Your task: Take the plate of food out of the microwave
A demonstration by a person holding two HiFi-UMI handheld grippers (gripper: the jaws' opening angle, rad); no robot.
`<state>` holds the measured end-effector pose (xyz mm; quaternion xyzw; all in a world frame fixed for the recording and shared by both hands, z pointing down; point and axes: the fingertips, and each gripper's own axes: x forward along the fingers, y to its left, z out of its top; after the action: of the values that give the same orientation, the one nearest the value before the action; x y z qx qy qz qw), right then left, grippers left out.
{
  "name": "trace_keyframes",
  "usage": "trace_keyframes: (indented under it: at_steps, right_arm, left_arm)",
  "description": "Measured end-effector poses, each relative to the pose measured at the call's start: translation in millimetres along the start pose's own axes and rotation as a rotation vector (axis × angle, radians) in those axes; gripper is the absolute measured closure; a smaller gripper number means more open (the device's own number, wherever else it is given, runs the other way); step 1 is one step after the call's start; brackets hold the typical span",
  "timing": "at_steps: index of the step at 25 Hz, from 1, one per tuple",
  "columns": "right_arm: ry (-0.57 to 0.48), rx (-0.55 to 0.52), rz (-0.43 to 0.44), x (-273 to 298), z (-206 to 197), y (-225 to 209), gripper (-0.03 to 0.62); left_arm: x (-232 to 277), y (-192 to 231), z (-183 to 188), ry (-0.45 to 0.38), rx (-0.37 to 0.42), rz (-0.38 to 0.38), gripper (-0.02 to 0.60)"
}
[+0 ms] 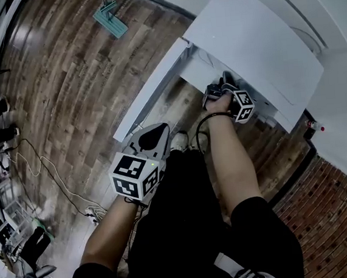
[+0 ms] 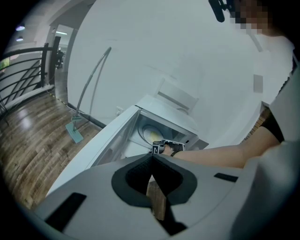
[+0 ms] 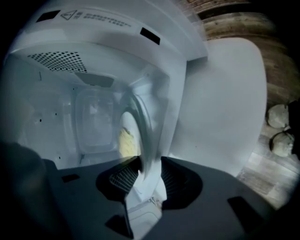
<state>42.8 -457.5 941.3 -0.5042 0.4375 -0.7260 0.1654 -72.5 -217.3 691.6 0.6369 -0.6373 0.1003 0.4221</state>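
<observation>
Inside the open white microwave (image 3: 61, 108), the round white plate (image 3: 146, 133) of yellow food (image 3: 125, 143) sits at twelve o'clock. My right claw (image 3: 140, 169) is closing around its rim, and my left claw (image 2: 151, 161) is pressed together, empty.

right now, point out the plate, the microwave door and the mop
plate (image 3: 146, 140), right gripper view, near rim seen edge-on
microwave door (image 1: 150, 88), head view, middle of the open door
mop (image 1: 111, 20), head view, teal head

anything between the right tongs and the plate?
Nothing. In the right gripper view the plate has its rim between the jaws of the right tongs, which are closing on it inside the microwave.
</observation>
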Motion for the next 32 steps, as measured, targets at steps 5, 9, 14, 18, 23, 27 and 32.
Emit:
trace_keyframes:
  at_steps: [5,9,14,18,23,27,32]
  right_arm:
    - [0.058,-0.018,0.101,-10.3,-6.7,9.0,0.538]
    - [0.098,-0.051,0.128,-17.4,-10.4,7.0,0.556]
    - [0.149,-0.065,0.199,-37.0,-13.8,8.4,0.569]
    - [0.192,-0.117,0.224,-58.9,-14.0,6.9,0.571]
    - [0.264,-0.222,0.239,-96.9,-25.8,12.0,0.571]
    - [0.302,-0.245,0.218,-142.1,-35.9,14.9,0.571]
    - [0.342,-0.234,0.190,-208.5,-47.4,19.9,0.571]
  left_arm:
    - [4.3,-6.4,-5.2,0.013,-0.001,-0.008,0.581]
    - [8.4,-12.5,-13.3,0.035,0.006,-0.016,0.581]
    - [6.6,-22.9,-12.1,0.032,0.021,-0.028,0.581]
    - [2.3,-29.1,-3.0,0.012,0.029,-0.034,0.581]
    - [-5.9,-34.4,15.7,-0.025,0.040,-0.035,0.581]
    - [-21.1,-41.6,35.3,-0.053,0.044,-0.044,0.581]
    - [-38.5,-61.6,57.7,-0.087,0.052,-0.078,0.581]
